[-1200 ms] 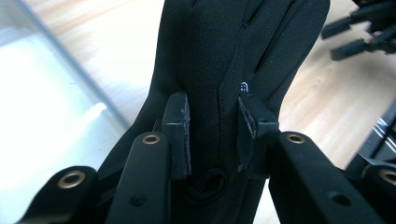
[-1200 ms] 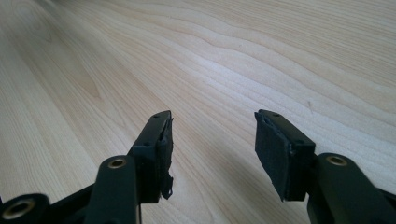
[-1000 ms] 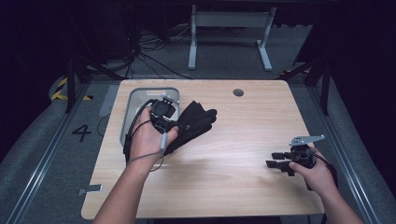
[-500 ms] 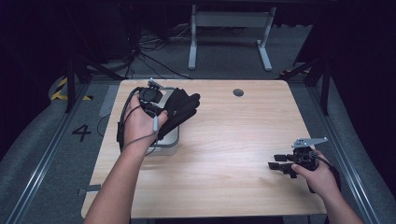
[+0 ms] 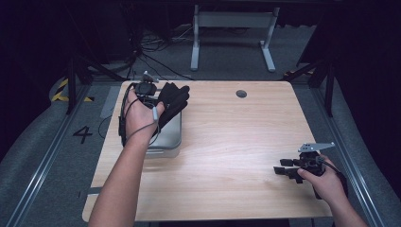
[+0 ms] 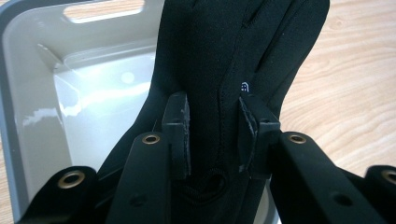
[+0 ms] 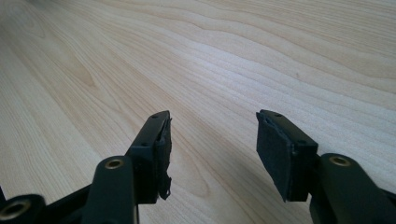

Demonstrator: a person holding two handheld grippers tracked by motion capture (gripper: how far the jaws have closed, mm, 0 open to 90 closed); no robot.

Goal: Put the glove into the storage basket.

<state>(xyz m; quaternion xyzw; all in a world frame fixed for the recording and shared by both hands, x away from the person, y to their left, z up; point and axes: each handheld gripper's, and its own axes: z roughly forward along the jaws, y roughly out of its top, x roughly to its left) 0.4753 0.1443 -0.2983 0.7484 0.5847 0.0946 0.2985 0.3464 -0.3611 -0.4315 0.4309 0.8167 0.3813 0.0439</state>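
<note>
"Where's the black glove (image 6: pixel 233 51) now?"

"Pinched in my left claw (image 6: pixel 214 135), hanging over the grey tray (image 5: pixel 168 137) at the counter's (image 5: pixel 236 142) far left corner; its fingers still reach past the rim."

"How do I land it well?"

"I bring it over the tray's middle, lower it, then release. My right claw (image 7: pixel 212 149) rests wide and empty near the counter's right edge."
</note>
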